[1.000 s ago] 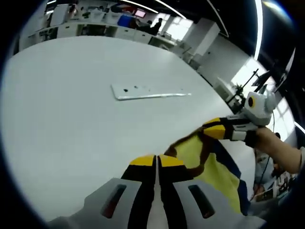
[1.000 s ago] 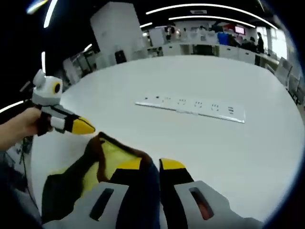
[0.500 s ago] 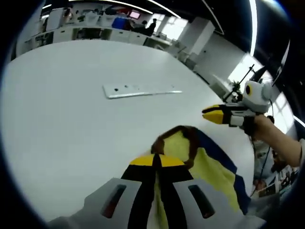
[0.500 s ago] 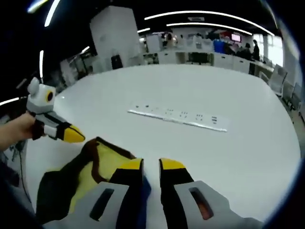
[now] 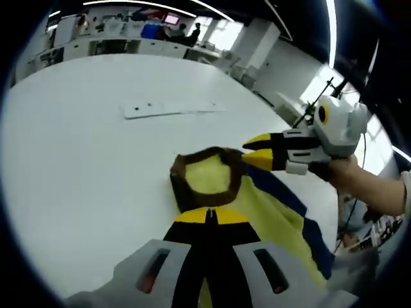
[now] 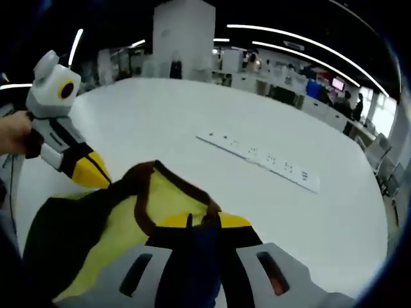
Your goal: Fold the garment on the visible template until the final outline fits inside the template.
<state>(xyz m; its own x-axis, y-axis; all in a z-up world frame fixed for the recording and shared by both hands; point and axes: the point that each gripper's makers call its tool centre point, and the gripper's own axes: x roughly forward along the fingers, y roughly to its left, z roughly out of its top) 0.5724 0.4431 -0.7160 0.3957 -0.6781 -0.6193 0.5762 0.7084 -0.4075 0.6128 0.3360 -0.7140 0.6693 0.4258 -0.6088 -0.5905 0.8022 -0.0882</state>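
The garment (image 5: 263, 212) is yellow with a brown collar (image 5: 207, 179) and a navy stripe, and it lies bunched on the white table (image 5: 77, 167). My left gripper (image 5: 209, 216) is shut, with the yellow cloth pinched at its tips just below the collar. The right gripper (image 5: 252, 149) comes in from the right, its two yellow tips spread beside the collar's right edge. In the right gripper view the garment (image 6: 160, 199) spreads under my right gripper (image 6: 204, 222), whose jaws stand apart with collar and navy cloth between them. The left gripper (image 6: 96, 174) touches the garment's dark left shoulder.
A flat white strip with small dark marks (image 5: 170, 109) lies on the table beyond the garment, also in the right gripper view as the strip (image 6: 257, 154). The round table's edge (image 6: 379, 218) curves off to the right. Desks and people stand far behind.
The right gripper, off the garment half a second ago, has come back to the collar with its tips spread. The collar now stands as an open ring ahead of my left gripper.
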